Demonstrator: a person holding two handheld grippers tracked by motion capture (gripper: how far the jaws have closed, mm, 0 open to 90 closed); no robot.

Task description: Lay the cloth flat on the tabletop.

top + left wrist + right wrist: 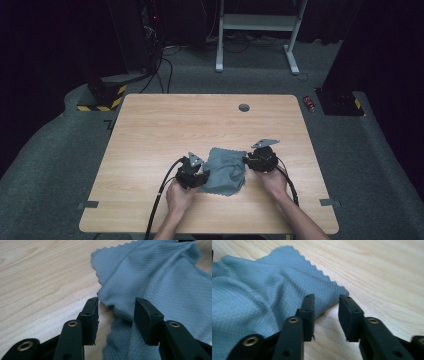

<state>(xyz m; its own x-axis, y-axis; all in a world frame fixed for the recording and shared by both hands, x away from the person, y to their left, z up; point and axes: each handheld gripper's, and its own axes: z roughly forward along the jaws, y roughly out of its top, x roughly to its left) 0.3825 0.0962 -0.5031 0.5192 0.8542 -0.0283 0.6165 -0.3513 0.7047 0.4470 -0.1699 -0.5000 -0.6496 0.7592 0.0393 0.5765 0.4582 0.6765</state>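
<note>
Grey cloth (226, 171) lying rumpled on the near middle of the wooden surface (165, 130), one hand-held gripper at each side.

The left hand-held gripper (192, 172) sits at the cloth's left near edge. In the left gripper view (116, 315) its jaws stand apart with a moderate gap, and the zigzag-cut edge of the cloth (155, 277) runs into that gap without being clamped. The right hand-held gripper (261, 159) sits at the cloth's right edge. In the right gripper view (326, 315) its jaws are likewise apart, a corner of the cloth (262, 295) lying at the inner jaw with bare surface showing between the pads. The cloth is creased and raised in folds, not flat. A grey round cap (244, 107) is set into the surface at the far side, well apart from the cloth.
</note>
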